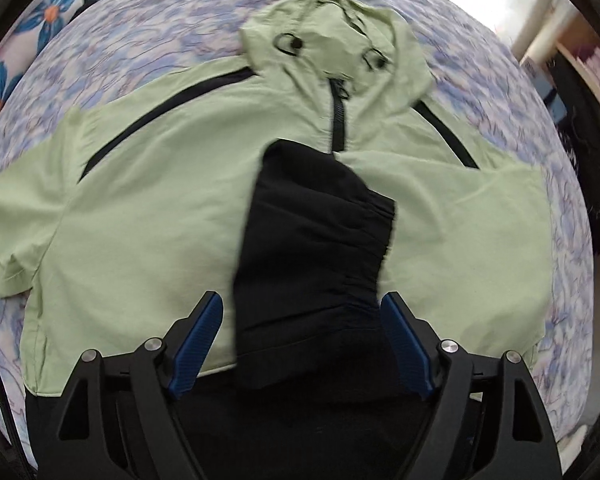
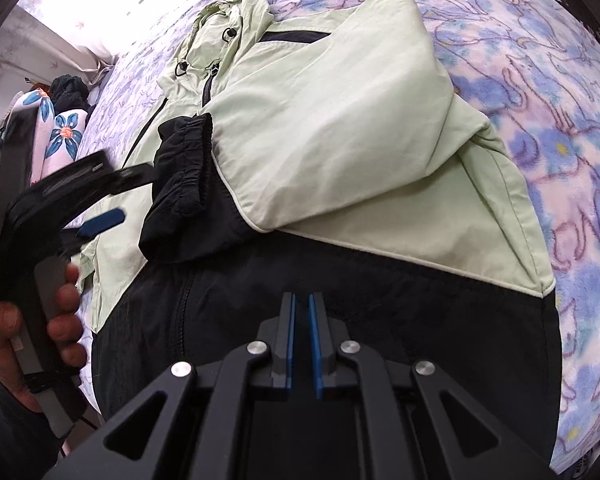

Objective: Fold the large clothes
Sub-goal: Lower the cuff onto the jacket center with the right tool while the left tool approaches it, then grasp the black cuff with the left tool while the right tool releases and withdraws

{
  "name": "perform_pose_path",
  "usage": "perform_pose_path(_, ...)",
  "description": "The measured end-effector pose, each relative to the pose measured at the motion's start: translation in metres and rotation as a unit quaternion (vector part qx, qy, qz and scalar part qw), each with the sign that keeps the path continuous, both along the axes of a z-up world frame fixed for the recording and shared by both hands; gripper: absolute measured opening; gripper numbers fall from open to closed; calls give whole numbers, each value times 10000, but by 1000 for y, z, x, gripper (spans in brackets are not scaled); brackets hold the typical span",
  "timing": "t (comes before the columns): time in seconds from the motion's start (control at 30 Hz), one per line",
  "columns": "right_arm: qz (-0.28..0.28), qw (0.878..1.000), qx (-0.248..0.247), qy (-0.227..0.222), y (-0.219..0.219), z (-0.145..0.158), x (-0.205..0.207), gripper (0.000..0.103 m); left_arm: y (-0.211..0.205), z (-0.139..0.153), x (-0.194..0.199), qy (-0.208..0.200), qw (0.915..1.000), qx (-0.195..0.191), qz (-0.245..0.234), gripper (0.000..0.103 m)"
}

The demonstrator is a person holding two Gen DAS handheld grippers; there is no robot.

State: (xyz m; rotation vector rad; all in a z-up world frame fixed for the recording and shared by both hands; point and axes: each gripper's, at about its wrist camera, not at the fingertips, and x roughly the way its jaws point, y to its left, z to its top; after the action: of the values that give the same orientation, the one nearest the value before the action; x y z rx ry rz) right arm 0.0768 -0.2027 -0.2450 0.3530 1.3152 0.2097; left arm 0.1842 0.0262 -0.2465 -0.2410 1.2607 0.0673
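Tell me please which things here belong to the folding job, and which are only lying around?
Belongs to the job:
- green and black jacket
- its black sleeve cuff, folded over the front
- left gripper, open
- right gripper, shut

Just lying about:
- patterned blanket underneath
- flowered cloth
- dark bundle behind it

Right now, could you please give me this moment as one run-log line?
jacket: flat on bed, sleeves folded in | left hand-held gripper: open over black cuff | right hand-held gripper: shut, empty

left claw (image 1: 302, 312) spread wide | right claw (image 2: 302, 308) nearly closed, empty
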Motion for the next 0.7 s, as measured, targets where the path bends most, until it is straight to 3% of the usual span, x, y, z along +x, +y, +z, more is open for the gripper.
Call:
perform_pose_path(0.07,-17,10000,-26,15,-3,-1,-3,7,-18,-5,4,20,9998,145,-113,80)
perform_pose_path(0.3,-147,9998,-77,96,-17,-6,-11,7,-58,-40,19,493,9909,1224,-255,81)
perform_pose_path(0.4,-193,9997,-91,111,-22,-8,-14,7,-66,-47,24,443,9849,1654,-258,89)
perform_pose_path(0.47,-237,9996,-93,118,-26,-8,-16,7,-69,-46,26,416,9834,1738,-316,87)
perform_pose_path(0.5,-265,9995,-93,125,-27,-8,-17,7,-69,-44,27,378,9839,1711,-347,68)
perform_pose_path(0.53,-294,9994,-91,134,-29,-9,-17,7,-69,-41,27,325,9854,1620,-403,37)
perform_pose_path(0.6,-340,9993,-64,131,-32,-8,-18,7,-65,-33,27,328,9898,1297,-479,27)
perform_pose_path(0.7,-328,9994,-62,59,-34,-4,-18,7,-48,-12,22,139,9951,907,-368,24)
